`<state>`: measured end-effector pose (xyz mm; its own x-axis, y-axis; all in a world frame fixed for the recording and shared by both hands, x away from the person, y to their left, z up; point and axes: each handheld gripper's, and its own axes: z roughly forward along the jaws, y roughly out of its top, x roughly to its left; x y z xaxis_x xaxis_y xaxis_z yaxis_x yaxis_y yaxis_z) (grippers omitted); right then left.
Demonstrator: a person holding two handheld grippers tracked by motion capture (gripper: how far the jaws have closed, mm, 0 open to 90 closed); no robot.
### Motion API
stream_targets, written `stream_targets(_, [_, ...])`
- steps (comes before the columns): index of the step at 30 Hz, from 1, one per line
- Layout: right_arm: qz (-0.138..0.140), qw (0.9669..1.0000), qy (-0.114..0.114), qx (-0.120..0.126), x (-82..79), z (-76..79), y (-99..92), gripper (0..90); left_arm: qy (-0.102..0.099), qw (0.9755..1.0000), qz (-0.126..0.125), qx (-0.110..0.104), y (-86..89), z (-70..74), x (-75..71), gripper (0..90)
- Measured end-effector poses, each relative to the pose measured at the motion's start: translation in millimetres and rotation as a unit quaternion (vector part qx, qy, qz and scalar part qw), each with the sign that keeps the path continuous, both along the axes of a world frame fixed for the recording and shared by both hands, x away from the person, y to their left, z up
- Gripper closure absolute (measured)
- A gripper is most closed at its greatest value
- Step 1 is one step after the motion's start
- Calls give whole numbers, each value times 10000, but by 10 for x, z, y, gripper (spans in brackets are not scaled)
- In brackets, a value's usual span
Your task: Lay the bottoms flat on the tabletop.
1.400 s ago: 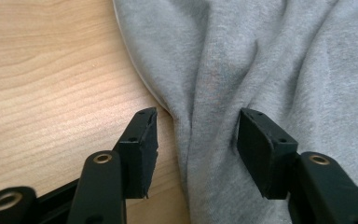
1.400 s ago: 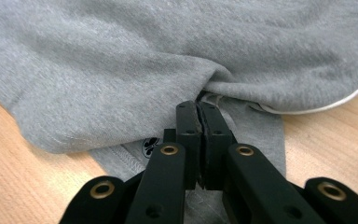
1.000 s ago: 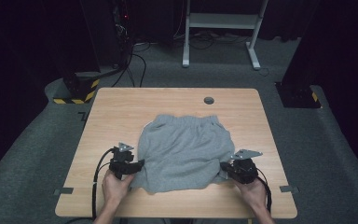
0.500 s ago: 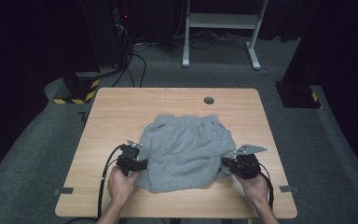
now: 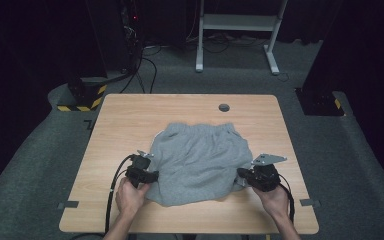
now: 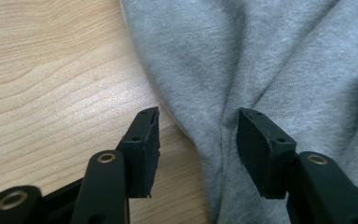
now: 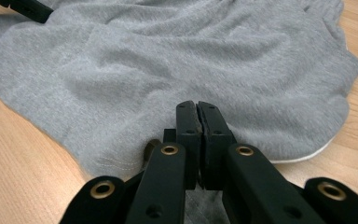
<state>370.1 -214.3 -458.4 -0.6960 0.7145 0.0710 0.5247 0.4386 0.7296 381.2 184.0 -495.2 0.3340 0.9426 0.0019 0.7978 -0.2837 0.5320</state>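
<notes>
Grey sweat shorts (image 5: pixel 200 162) lie spread near the middle of the wooden table (image 5: pixel 130 115), waistband toward the far edge. Right gripper (image 5: pixel 244 176) is clamped tight on the hem at the shorts' right side — fabric pinched between its 2 jaws, likely to anchor or lift that corner. Left gripper (image 6: pixel 198 135) has its jaws parted, straddling a fold at the left edge, pads not pressing — probably lining up a matching pinch for a fold.
</notes>
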Motion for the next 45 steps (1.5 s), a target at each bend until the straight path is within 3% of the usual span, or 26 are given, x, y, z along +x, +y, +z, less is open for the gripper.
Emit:
stream_targets(4, [-10, 10000, 22, -40, 13, -5, 7, 882, 3, 10000, 7, -36, 11, -1, 2, 492])
stream_targets(9, [-111, 9999, -41, -105, 7, -15, -45, 884, -50, 9998, -103, 175, -8, -12, -15, 523])
stream_targets(17, [-488, 9982, 107, -324, 20, -104, -261, 884, -48, 9996, -137, 251, 0, -13, -3, 510])
stream_targets(25, [-671, 9951, 220, -697, 34, -181, -278, 884, -79, 9998, -169, 62, 36, -7, -13, 475])
stream_targets(29, [-794, 9926, 266, -885, 62, -174, -282, 882, -247, 9993, -226, -166, 48, 39, -53, 455])
stream_targets(31, [-897, 9911, 263, -951, 83, -159, -279, 875, -400, 9988, -216, -160, 56, 75, -79, 470])
stream_targets(32, [-930, 9907, 279, -948, 89, -142, -271, 867, -462, 9984, -225, -224, 69, 88, -83, 470])
stream_targets(35, [-736, 9946, 164, -711, 65, -40, -190, 812, -486, 9978, -199, -398, 78, 96, -62, 475])
stream_targets(39, [-417, 9975, 73, -571, 82, 62, 40, 704, -405, 9983, -251, -324, 4, 51, 50, 488])
stream_targets(41, [-411, 9968, 105, -684, 117, 43, 137, 635, -423, 9981, -206, -391, -35, 23, 109, 498])
stream_targets(43, [-588, 9942, 108, -898, 168, -26, 177, 574, -379, 9977, -131, -546, -41, -8, 163, 516])
stream_targets(45, [-747, 9925, 165, -950, 195, -87, 150, 555, -328, 9977, -111, -580, -45, -48, 209, 555])
